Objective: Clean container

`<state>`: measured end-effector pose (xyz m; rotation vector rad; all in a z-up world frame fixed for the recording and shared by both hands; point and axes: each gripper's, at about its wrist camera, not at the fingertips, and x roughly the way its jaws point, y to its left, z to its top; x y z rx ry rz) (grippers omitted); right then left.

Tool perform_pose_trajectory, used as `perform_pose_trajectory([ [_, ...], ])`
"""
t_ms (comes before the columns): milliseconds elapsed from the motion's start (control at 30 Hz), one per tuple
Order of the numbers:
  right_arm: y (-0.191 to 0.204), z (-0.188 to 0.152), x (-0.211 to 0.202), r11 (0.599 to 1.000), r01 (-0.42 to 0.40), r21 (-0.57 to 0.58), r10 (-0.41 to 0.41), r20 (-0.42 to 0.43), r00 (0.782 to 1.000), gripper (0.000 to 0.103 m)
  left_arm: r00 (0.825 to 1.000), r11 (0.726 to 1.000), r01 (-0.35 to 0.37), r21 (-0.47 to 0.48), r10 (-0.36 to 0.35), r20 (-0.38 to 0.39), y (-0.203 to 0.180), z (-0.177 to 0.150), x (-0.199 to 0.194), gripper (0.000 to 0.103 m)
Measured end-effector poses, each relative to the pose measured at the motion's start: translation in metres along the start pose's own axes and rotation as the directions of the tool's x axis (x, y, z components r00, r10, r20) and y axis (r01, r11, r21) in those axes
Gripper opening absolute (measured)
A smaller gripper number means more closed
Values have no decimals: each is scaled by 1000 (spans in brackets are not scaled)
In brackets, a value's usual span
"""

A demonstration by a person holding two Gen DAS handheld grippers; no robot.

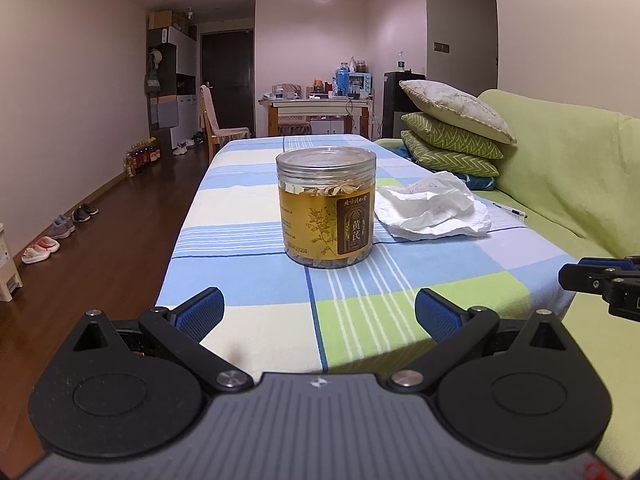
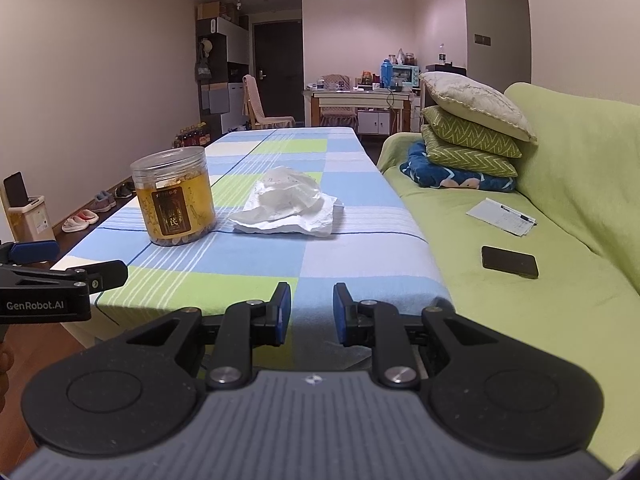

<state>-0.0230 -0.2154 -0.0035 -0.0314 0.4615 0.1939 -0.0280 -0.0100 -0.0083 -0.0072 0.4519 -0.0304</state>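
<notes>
One jar (image 1: 326, 208) stands upright on the checked surface (image 1: 248, 280), well in from its near edge, with bare cloth all around except at its right, where one crumpled paper towel (image 1: 434, 210) lies just beside it. The left hand-held gripper (image 1: 319, 314) is spread wide and empty, short of the jar. The right hand-held gripper (image 2: 312, 312) shows a narrower gap, also empty, over the near edge. One phone (image 2: 509, 262) lies on the sofa (image 2: 560, 184), right of the jar.
</notes>
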Motion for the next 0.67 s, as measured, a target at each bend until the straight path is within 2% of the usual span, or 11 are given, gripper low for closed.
perform_pose_trajectory([
  [667, -1, 0, 5, 1000, -4, 1, 4, -7, 1000, 18, 1000, 1000, 7, 14, -6, -10, -2, -3, 6, 102],
])
